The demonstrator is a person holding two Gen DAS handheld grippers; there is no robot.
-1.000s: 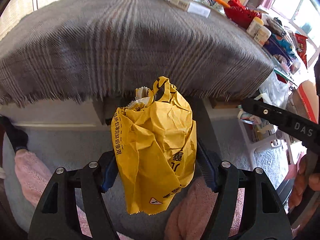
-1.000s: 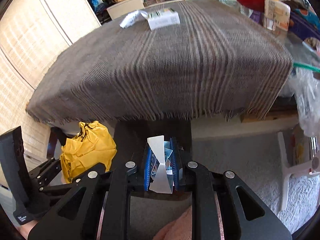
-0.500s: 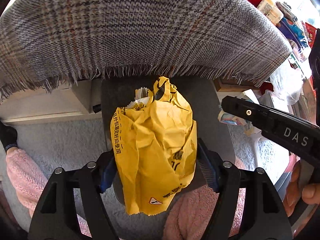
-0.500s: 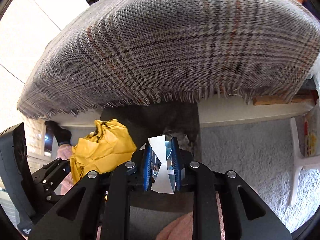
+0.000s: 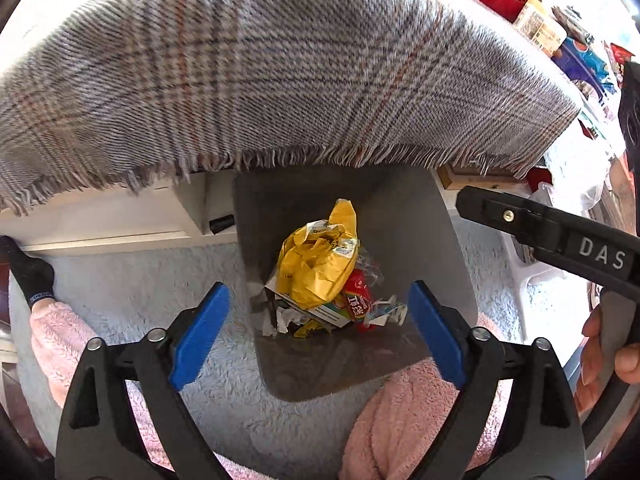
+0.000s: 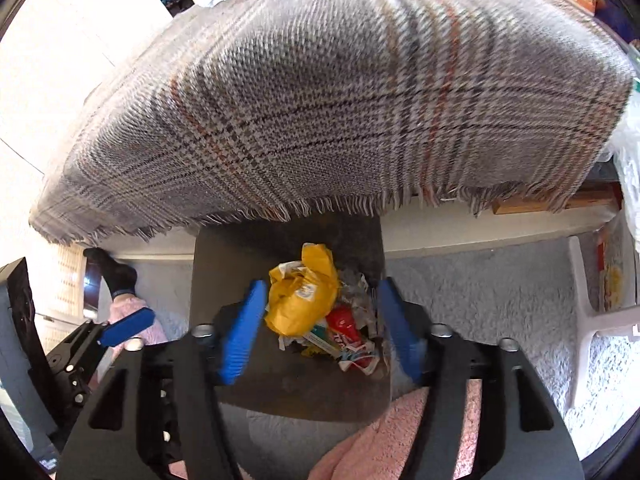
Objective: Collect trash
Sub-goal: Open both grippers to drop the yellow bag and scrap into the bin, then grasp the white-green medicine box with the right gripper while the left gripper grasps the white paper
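A grey trash bin [image 5: 448, 240] stands on the floor below the table edge; it also shows in the right wrist view [image 6: 208, 280]. A crumpled yellow bag [image 5: 316, 264] lies inside it on top of a red wrapper [image 5: 356, 300] and paper scraps [image 5: 388, 312]. The yellow bag [image 6: 300, 300] and the red wrapper [image 6: 344, 320] show in the right wrist view too. My left gripper [image 5: 318, 330] is open and empty above the bin. My right gripper [image 6: 322, 330] is open and empty above the bin. The right gripper's body [image 5: 560, 236] shows at the right of the left wrist view.
A plaid fringed cloth [image 5: 280, 80] covers the table and hangs over the bin's far side. Boxes and packets [image 5: 540, 28] lie on the table's far right. Pale carpet [image 5: 140, 292] surrounds the bin. Pink-clad legs [image 5: 52, 344] and a socked foot [image 6: 116, 272] are close by.
Both grippers have opened. The yellow bag left the left gripper and the white-blue scrap left the right gripper; the bag now lies in the bin. Both views have tilted down over the bin.
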